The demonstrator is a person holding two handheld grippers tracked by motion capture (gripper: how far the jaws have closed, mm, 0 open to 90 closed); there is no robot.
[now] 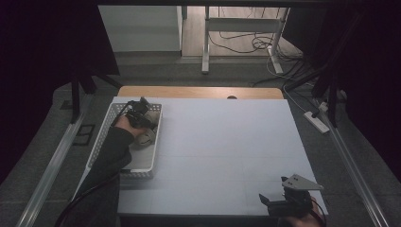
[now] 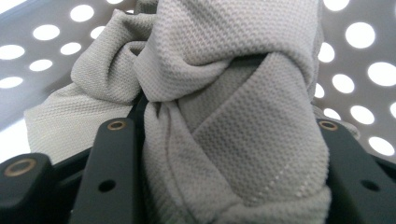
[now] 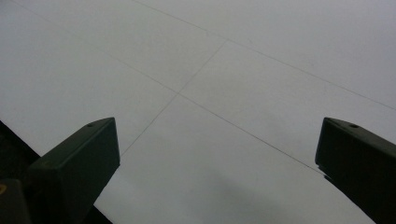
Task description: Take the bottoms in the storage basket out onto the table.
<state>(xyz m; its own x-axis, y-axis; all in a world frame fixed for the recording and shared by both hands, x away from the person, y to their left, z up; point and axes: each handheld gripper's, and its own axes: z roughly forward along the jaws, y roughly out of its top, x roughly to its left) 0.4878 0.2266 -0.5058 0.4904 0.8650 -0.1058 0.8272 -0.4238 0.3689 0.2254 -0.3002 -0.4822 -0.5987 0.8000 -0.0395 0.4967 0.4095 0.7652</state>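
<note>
Two grippers: one is held in each hand.
Left gripper point(image 1: 140, 113): clenched on the grey knitted cloth point(image 2: 224, 116), far left, inside the basket.
Cloth: bunched and folded between the jaws, above the basket floor.
Basket point(image 1: 142, 163): white, perforated, placed at the left edge of the worktop point(image 1: 222, 146).
Right gripper point(image 3: 217, 154): released, jaws spread wide, positioned over bare worktop, near right.

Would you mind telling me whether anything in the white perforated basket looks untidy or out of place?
The beige knitted cloth is bunched and twisted, not folded, inside the white perforated basket, with the left gripper closed around a fold. Nothing looks spilled or damaged.
</note>
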